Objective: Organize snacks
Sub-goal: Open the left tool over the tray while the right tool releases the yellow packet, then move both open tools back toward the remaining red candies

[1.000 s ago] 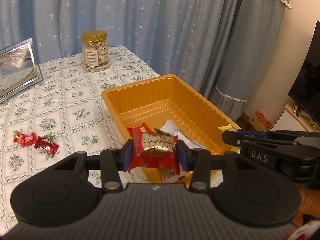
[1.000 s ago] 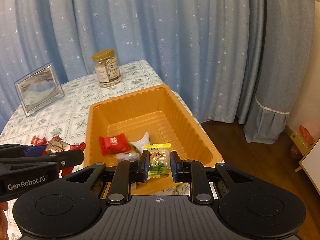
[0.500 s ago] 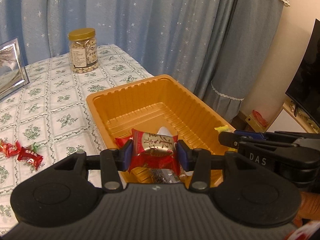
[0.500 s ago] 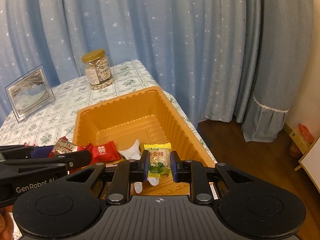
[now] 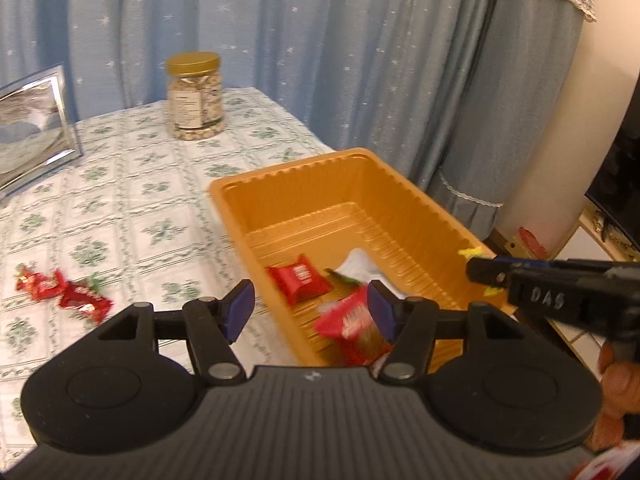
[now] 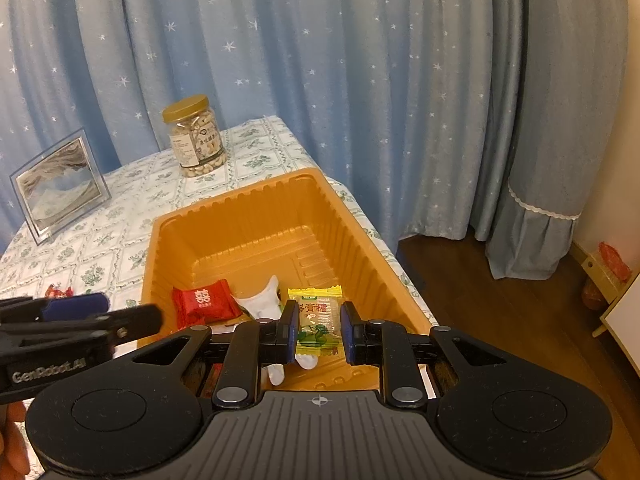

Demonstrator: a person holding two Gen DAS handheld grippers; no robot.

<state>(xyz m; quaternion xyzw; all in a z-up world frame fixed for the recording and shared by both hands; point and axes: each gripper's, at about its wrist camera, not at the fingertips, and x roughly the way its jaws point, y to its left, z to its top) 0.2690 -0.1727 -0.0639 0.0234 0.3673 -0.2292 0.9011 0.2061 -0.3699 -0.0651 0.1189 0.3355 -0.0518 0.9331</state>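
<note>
Far left on the tabletop (image 5: 132, 200), a picture frame (image 5: 30, 128) runs off the picture's edge. Near it lie two red candies (image 5: 64, 292), smeared with blur, print unreadable. Behind them stands a gold-lidded nut jar (image 5: 195, 98), upright, well apart from everything.

The left claw (image 5: 311, 310) hangs released, jaws spread wide over the near left corner of the orange tray (image 5: 280, 176), gripping nothing. A blurred red snack packet (image 5: 354, 330) sits just inside its right finger, above the tray floor; touching or not, cannot tell. Further in lies a red pouch (image 6: 205, 300), beside a white wrapper (image 6: 264, 300) half hidden by the claw bodies.

On the right, the right claw (image 6: 319, 326) is clenched on a yellow-green candy (image 6: 318, 318) over the tray's near end. Blue star curtains (image 6: 320, 80) close off the far side.
</note>
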